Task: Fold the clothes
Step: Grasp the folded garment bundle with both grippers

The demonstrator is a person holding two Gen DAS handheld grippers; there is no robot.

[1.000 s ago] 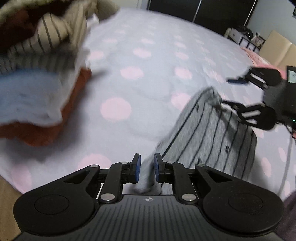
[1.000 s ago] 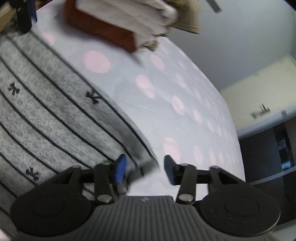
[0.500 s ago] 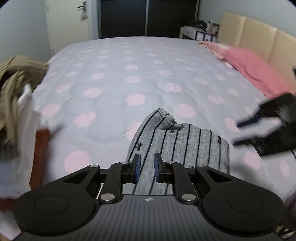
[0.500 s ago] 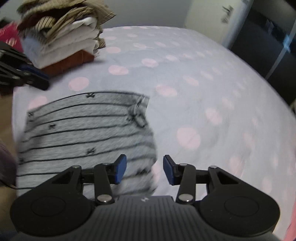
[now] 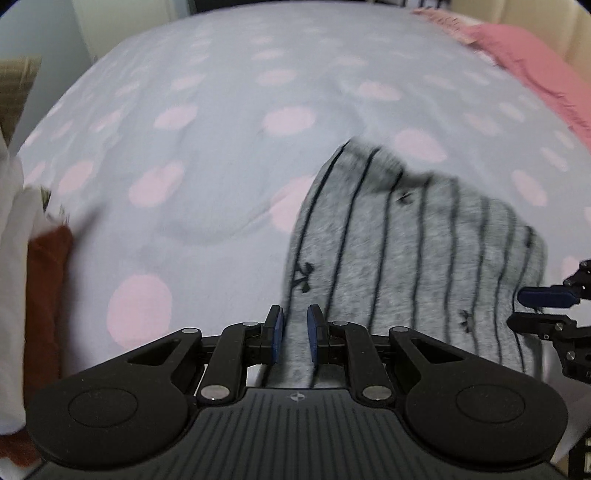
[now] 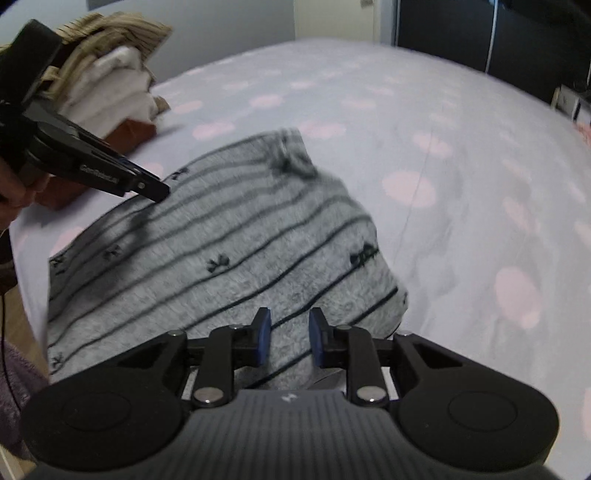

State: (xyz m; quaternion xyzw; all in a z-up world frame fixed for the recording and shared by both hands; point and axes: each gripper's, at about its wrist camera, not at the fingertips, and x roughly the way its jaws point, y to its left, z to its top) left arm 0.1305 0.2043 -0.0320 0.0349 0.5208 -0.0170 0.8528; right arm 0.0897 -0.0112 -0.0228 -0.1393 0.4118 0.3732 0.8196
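A grey garment with thin black stripes and small bows lies folded on the bed, its far corner crumpled. My left gripper is shut on the garment's near left edge, and the cloth runs between its blue pads. My right gripper sits over the near right edge of the same garment. Its jaws are closing with grey cloth between them, and a gap still shows at the pads. In the left wrist view the right gripper is at the far right. One finger of the left gripper hangs over the garment's left side.
The bed has a pale sheet with pink dots. A stack of folded clothes stands at the left on a rust-red item. A pink pillow lies far right. Dark wardrobe doors stand behind. The bed's edge runs near left.
Both grippers rolled and sank toward the bed with the garment, which now lies flatter. The right jaws have narrowed over the garment's edge. The left grip is unchanged.
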